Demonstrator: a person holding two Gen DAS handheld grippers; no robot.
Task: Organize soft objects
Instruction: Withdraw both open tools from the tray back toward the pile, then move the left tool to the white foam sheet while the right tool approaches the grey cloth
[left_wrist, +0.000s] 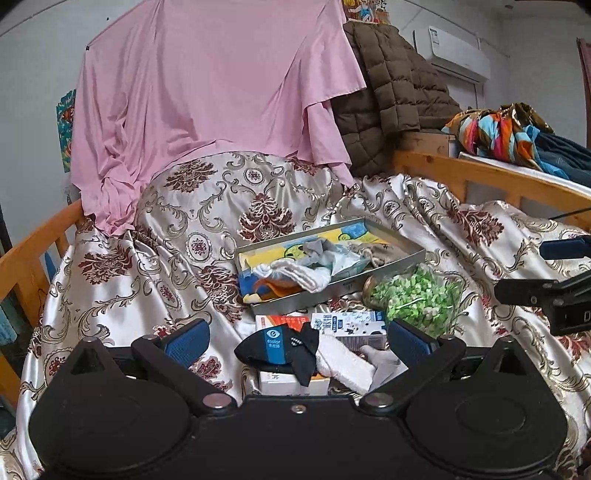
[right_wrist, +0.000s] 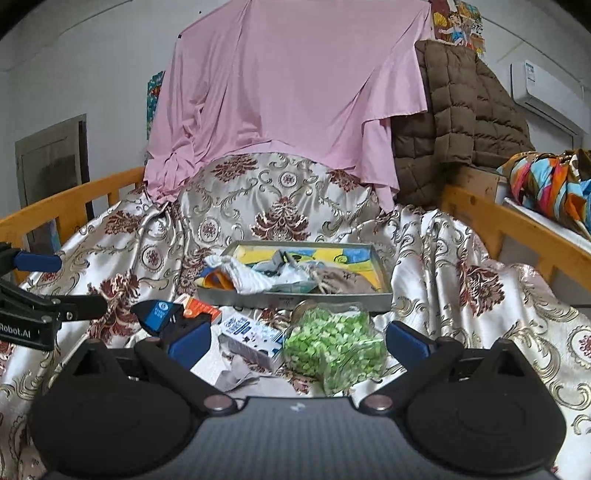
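A shallow metal tray lies on the patterned bedspread and holds socks, cloths and a beige drawstring pouch. In front of it lie a black and blue soft case, a white sock, small boxes and a bag of green pieces. My left gripper is open above the black case and white sock, holding nothing. My right gripper is open above the box and green bag, holding nothing.
A pink cloth drapes a tall shape at the back, with a brown quilted jacket beside it. Wooden bed rails run along both sides. Colourful fabric lies at right.
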